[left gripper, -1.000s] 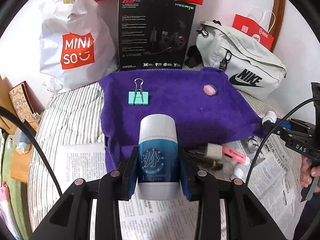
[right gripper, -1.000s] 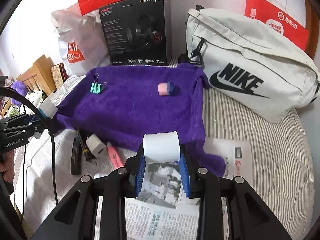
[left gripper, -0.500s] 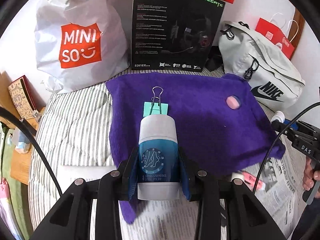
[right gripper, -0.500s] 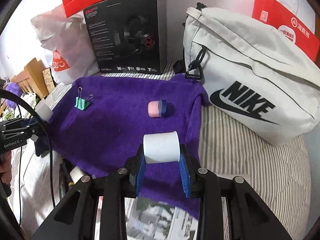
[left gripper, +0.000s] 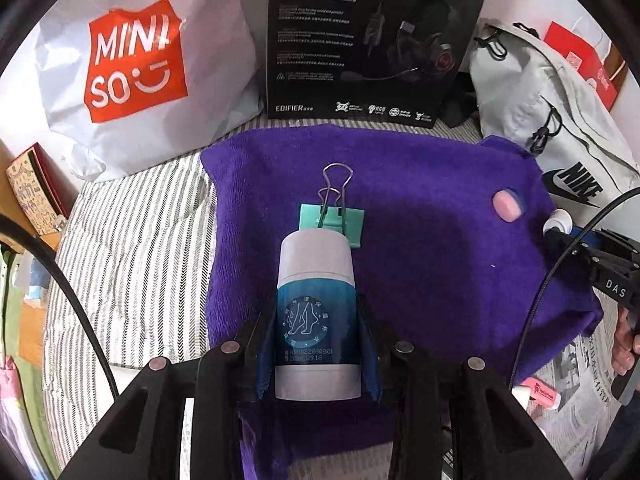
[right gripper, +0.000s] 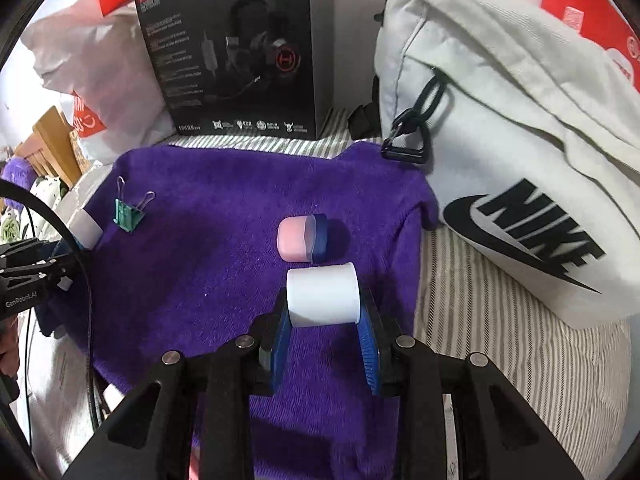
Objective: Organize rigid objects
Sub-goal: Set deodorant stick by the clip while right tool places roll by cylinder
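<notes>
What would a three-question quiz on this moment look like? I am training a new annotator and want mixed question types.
1. True or false: the left gripper is shut on a blue-labelled bottle.
2. Which item lies on the purple towel just beyond the white cylinder held in the right gripper?
A. green binder clip
B. pink and blue capsule
C. pink highlighter
3. In the left wrist view, what partly hides the green binder clip?

Key:
1. True.
2. B, the pink and blue capsule.
3. The top of the held bottle.
</notes>
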A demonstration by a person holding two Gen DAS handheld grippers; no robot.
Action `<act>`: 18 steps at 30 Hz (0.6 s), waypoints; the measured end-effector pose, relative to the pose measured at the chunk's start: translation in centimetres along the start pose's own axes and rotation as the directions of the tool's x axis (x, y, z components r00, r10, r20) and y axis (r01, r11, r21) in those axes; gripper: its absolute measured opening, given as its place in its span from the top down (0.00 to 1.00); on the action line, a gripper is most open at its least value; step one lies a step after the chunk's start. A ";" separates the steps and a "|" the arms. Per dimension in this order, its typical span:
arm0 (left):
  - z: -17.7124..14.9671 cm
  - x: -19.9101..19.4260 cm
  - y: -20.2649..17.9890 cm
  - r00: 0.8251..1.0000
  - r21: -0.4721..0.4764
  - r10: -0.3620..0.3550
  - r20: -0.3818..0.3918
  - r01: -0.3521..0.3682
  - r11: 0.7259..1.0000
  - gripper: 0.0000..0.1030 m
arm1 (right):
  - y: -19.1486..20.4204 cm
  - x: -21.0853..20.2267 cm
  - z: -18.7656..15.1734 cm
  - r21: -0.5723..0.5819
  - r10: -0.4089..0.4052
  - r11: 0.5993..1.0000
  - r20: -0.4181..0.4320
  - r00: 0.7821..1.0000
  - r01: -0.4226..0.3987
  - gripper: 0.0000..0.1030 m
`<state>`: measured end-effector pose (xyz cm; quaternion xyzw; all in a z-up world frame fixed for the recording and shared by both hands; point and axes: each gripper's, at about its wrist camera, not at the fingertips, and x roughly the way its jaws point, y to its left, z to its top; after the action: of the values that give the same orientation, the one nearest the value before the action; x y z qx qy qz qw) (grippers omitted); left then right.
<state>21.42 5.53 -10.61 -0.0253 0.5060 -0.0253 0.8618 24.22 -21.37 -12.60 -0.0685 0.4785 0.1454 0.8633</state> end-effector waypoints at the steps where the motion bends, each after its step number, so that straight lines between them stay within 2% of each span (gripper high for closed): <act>1: 0.1 0.2 0.1 1.000 -0.002 0.001 -0.003 -0.001 1.000 0.67 | 0.0 0.2 0.0 -0.001 0.002 1.000 -0.006 1.000 -0.002 0.69; 12: 0.8 1.3 0.1 1.000 0.018 0.001 -0.019 -0.001 1.000 0.67 | 0.2 2.7 0.2 -0.008 -0.008 1.000 -0.049 0.999 0.007 0.69; 18: 0.6 1.8 -1.1 0.998 0.073 0.054 -0.028 -0.051 0.996 0.67 | 0.4 2.9 0.1 -0.021 -0.013 1.000 -0.041 0.999 0.012 0.69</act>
<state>22.78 4.28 -11.80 0.0194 0.5181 -0.0212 0.8548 25.64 -20.43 -14.98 -0.0835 0.4943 0.1437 0.8533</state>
